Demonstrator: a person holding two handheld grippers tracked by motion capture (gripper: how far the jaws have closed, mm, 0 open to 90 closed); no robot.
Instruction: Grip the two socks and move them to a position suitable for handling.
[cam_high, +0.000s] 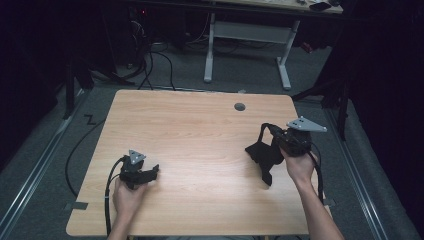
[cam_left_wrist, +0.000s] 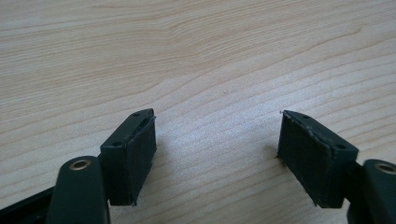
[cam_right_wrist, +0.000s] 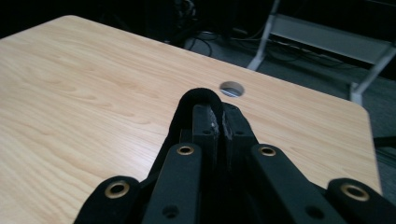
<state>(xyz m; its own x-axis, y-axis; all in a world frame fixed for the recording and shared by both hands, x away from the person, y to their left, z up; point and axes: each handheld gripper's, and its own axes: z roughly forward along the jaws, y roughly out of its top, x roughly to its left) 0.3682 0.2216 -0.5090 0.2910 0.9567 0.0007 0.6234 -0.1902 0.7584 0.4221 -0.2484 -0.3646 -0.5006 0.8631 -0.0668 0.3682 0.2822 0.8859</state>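
A floppy piece of black fabric (cam_high: 262, 156) hangs above the right half of the wooden table (cam_high: 200, 125). My right gripper (cam_high: 268, 135) is shut on it and held up off the table. In the right gripper view, a band of the fabric (cam_right_wrist: 201, 93) loops over the closed fingertips of the right gripper (cam_right_wrist: 219, 116). Near the table's front left, my left gripper (cam_high: 151, 173) rests low on the wood. In the left gripper view, the left gripper (cam_left_wrist: 217, 135) stands open with only bare wood (cam_left_wrist: 210, 56) between its pads.
A round cable hole (cam_high: 240, 106) sits near the table's far edge, also visible as a cable hole (cam_right_wrist: 232, 87) ahead of the right jaws. Beyond the table stands a white desk frame (cam_high: 247, 32), with cables (cam_high: 150, 65) on the grey floor.
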